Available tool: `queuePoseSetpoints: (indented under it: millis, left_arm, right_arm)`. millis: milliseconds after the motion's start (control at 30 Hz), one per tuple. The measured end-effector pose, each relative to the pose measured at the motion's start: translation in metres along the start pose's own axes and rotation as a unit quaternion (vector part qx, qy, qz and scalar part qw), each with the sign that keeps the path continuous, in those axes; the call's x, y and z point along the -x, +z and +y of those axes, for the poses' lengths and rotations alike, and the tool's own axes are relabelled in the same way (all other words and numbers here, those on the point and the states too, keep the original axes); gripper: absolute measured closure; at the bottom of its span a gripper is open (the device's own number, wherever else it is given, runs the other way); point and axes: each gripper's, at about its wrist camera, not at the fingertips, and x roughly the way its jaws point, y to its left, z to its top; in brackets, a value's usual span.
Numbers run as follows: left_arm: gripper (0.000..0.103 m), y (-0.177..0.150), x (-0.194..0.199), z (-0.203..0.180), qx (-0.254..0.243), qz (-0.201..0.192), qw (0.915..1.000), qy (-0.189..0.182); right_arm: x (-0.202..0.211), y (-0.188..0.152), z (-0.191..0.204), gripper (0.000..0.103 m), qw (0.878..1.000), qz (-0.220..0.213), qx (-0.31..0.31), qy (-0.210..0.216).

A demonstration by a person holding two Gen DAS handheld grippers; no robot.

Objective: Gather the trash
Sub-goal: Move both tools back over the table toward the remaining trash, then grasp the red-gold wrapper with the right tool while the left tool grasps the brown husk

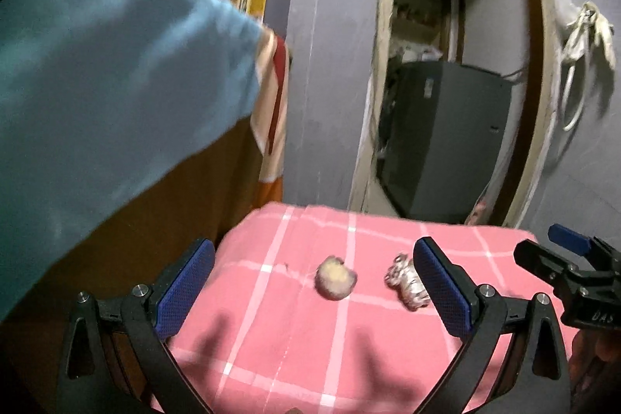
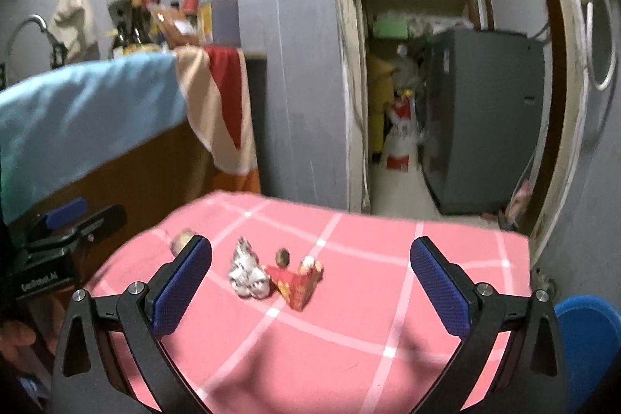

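Trash lies on a table with a pink checked cloth (image 1: 271, 355) (image 2: 349, 336). A round pale apple core (image 1: 335, 277) sits mid-table; it is half hidden behind a finger in the right wrist view (image 2: 182, 237). A crumpled silver foil wrapper (image 1: 405, 282) (image 2: 246, 274) lies to its right. A red carton piece (image 2: 297, 284) and a small brown ball (image 2: 283, 256) lie beside the foil. My left gripper (image 1: 314, 278) is open above the apple core. My right gripper (image 2: 310, 278) is open above the red carton; it also shows at the right edge of the left wrist view (image 1: 562, 258).
A blue bucket (image 2: 586, 336) stands right of the table. A brown counter draped with blue cloth (image 1: 97, 64) (image 2: 85, 111) stands to the left. A doorway with a grey fridge (image 2: 485, 127) (image 1: 446, 134) is behind the table.
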Motion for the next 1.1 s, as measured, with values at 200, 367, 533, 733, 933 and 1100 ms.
queuePoseSetpoints:
  millis: [200,367,533,733,933,1100]
  left_arm:
    - [0.012,-0.003,-0.028,0.003,0.011,0.049,0.9986,-0.017]
    - [0.043,-0.005,-0.055,0.005,0.023,0.107,0.9930,-0.045]
    - [0.057,-0.006,-0.071,0.004,0.030,0.140,0.9876,-0.063]
    - [0.073,-0.007,-0.080,-0.001,0.031,0.169,0.9823,-0.074]
    - [0.091,-0.007,-0.085,-0.001,0.034,0.182,0.9799,-0.074]
    - [0.093,-0.007,-0.084,-0.003,0.030,0.180,0.9795,-0.085]
  right_arm:
    - [-0.028,-0.008,-0.007,0.022,0.997,0.069,-0.018,-0.004]
    - [-0.056,-0.012,-0.012,0.033,0.990,0.138,-0.031,0.004]
    - [-0.073,-0.011,-0.009,0.040,0.984,0.173,-0.030,0.016]
    - [-0.086,-0.011,0.002,0.059,0.980,0.197,-0.010,0.026]
    - [-0.089,-0.011,0.000,0.078,0.978,0.206,-0.016,0.038]
    - [-0.087,-0.012,0.003,0.086,0.978,0.204,-0.011,0.042]
